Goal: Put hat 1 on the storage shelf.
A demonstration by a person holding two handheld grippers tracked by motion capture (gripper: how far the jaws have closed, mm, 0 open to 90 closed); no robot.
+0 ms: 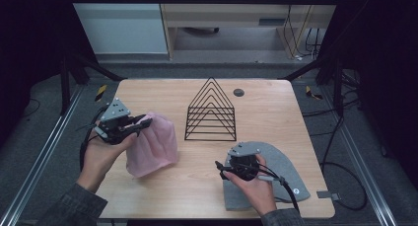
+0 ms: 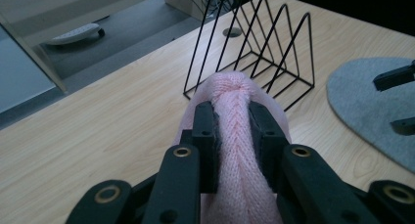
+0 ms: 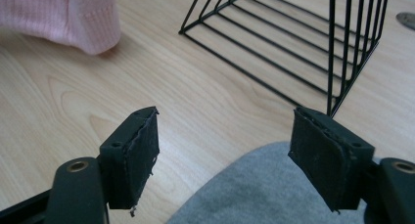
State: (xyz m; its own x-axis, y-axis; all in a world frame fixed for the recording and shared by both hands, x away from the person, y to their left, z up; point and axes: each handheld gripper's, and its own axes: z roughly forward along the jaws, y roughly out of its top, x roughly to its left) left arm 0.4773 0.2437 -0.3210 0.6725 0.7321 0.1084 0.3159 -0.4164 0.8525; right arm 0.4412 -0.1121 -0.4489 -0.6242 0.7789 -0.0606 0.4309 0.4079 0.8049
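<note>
So the pink knit hat (image 1: pixel 152 144) is already picked up: the left gripper (image 1: pixel 143 123) has its fingers (image 2: pixel 204 136) pinched tight on a fold of it, and the hat hangs over the left side of the bench (image 1: pixel 197 191), lower edge maybe brushing the wood, hard to tell from above. The grey felt hat (image 1: pixel 276 174) lies flat at the near right, not grabbed yet. The right gripper (image 1: pixel 221 168) hovers over its left edge with fingers (image 3: pixel 134 158) spread wide and nothing between them. The wire rack (image 1: pixel 211 111) at the middle far side holds nothing, so I'd guess racking is what's left. Left hand is raised, pointing right; right hand is low, aimed left.
</note>
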